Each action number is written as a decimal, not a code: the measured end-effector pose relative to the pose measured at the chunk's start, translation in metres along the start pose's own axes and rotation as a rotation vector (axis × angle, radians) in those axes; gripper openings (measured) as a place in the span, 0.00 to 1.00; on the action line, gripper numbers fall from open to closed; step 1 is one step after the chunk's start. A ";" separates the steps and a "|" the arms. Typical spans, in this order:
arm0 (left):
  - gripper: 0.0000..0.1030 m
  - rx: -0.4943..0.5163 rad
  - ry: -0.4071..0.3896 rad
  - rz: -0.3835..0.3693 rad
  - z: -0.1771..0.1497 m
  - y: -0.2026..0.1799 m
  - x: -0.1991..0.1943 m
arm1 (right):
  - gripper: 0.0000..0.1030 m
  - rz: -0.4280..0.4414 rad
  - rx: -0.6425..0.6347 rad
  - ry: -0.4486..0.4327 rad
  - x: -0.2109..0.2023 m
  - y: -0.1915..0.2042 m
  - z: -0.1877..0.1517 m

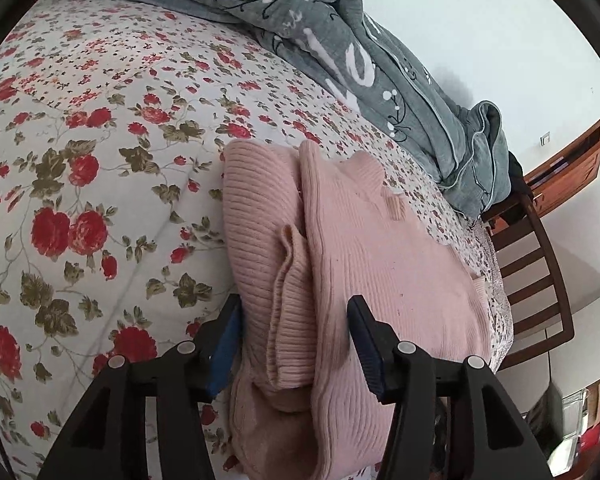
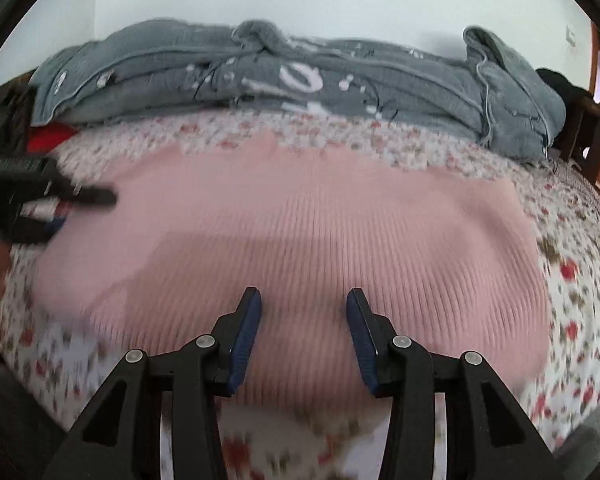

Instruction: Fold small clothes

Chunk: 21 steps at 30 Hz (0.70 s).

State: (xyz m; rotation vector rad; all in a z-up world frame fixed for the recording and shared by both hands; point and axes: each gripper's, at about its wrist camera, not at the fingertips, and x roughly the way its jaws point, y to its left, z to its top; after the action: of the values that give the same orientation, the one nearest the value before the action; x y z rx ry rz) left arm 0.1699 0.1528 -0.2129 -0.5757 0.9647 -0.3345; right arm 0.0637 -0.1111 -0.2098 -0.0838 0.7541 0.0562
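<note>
While pink sweater point(image 1: 380, 264) lies part-folded mid-bed point(image 1: 80, 152), left tongs point(image 1: 296, 312) gape wide astride sleeve fold at 6 o'clock; right tongs point(image 2: 304, 304) wide, empty. Risk: pinching one layer only, fold slumps.

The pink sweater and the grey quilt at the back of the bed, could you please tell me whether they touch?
Apart. In the right wrist view a strip of floral bedsheet separates the pink sweater from the grey quilt.
</note>
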 end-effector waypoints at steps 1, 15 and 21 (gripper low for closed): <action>0.50 0.001 -0.003 -0.002 0.000 0.000 0.000 | 0.42 -0.006 -0.002 -0.009 -0.004 0.000 -0.007; 0.49 0.020 0.011 -0.018 0.000 0.000 0.000 | 0.41 -0.066 0.068 -0.048 0.035 0.000 0.045; 0.47 0.009 0.026 -0.001 0.001 -0.006 0.004 | 0.41 -0.079 0.003 -0.069 0.017 0.007 0.018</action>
State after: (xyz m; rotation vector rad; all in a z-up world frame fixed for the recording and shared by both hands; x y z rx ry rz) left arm 0.1733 0.1462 -0.2118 -0.5652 0.9875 -0.3475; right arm 0.0882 -0.1020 -0.2089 -0.1080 0.6810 -0.0175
